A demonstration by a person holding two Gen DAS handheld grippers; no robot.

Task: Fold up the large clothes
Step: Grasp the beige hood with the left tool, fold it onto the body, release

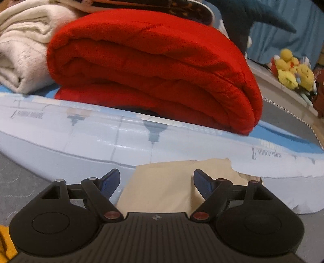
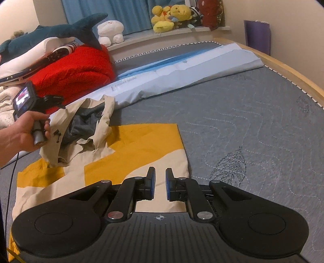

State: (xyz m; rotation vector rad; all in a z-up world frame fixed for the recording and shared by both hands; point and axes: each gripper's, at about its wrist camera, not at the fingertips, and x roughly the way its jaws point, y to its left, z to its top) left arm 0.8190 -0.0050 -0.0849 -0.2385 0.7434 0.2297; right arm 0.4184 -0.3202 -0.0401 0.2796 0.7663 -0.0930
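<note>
A large yellow and cream garment [image 2: 129,149] lies spread on the grey mattress [image 2: 253,121]. Its cream hood with dark lining [image 2: 85,125] is crumpled at the far end. My right gripper [image 2: 160,178] hovers over the garment's near right edge, its jaws narrowly parted with nothing between them. My left gripper [image 1: 156,178] is open wide and empty, just above the cream cloth [image 1: 172,182]. The hand holding the left gripper [image 2: 26,129] shows in the right wrist view, beside the hood.
A folded red blanket [image 1: 154,68] and cream blankets [image 1: 22,46] sit behind a pale blue sheet [image 1: 101,139]. A plush shark [image 2: 56,32], white plush [image 2: 110,32] and yellow plush toys [image 2: 172,16] line the far ledge. A wooden bed edge [image 2: 293,72] runs along the right.
</note>
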